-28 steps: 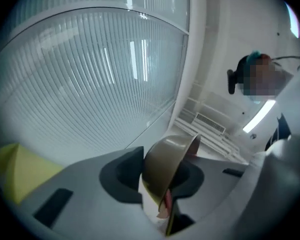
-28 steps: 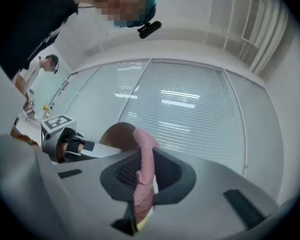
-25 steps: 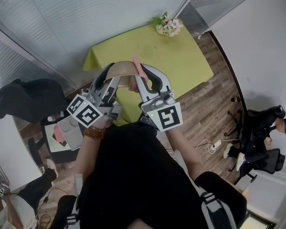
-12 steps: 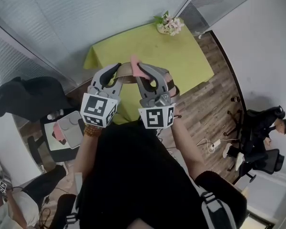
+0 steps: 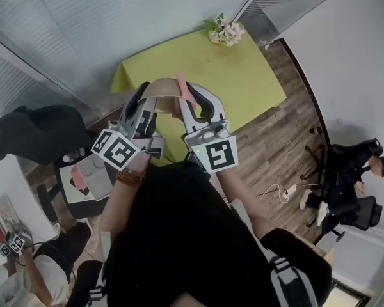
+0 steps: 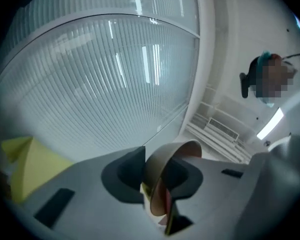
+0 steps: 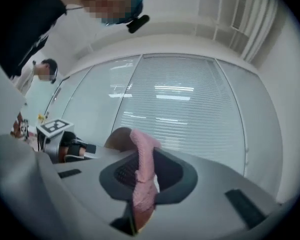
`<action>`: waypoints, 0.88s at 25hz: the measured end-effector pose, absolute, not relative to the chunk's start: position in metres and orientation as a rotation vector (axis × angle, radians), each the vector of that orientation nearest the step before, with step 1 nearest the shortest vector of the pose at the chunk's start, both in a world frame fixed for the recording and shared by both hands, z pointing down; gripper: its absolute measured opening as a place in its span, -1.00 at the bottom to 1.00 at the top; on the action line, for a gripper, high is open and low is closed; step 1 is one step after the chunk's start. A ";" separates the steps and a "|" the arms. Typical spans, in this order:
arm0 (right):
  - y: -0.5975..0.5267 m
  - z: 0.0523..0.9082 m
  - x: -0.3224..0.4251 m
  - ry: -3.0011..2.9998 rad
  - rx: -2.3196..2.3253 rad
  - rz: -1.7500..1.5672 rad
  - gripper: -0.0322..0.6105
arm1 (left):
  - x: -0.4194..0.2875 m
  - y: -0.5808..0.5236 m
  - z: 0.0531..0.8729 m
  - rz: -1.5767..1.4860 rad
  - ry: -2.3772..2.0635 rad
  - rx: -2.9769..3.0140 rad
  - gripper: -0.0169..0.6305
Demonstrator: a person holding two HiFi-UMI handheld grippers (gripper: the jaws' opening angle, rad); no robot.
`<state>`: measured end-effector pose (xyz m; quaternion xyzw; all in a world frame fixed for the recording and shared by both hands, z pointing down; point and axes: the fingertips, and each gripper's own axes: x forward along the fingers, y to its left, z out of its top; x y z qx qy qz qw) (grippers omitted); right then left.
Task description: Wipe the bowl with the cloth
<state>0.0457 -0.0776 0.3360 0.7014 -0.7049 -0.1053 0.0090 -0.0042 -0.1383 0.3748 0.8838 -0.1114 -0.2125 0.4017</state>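
Note:
A tan bowl (image 5: 162,87) is held up in front of me over the yellow-green table, its rim between the pads of my left gripper (image 5: 147,100). In the left gripper view the bowl (image 6: 162,166) stands on edge in the left gripper (image 6: 157,184), whose jaws have just been opening a little and still clamp the rim. My right gripper (image 5: 191,98) is shut on a pink cloth (image 5: 183,87) that lies against the bowl's right rim. Its jaws have also just eased open slightly around the cloth (image 7: 141,171), with the bowl (image 7: 118,138) right behind it.
The yellow-green table (image 5: 211,69) carries a small flower bouquet (image 5: 226,34) at its far corner. A black chair (image 5: 32,130) and a small cart (image 5: 89,174) stand at the left. A person sits at the right (image 5: 355,165), another crouches at the bottom left (image 5: 38,267). Glass walls with blinds lie beyond.
Half a second ago both grippers were raised with their marker cubes facing me; now they have tipped back to the earlier pose. Bowl and cloth stay held and together.

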 end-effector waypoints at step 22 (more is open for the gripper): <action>-0.080 0.359 0.046 -1.788 1.869 -0.519 -0.81 | 0.019 -0.129 0.400 -0.201 -0.344 2.479 -0.80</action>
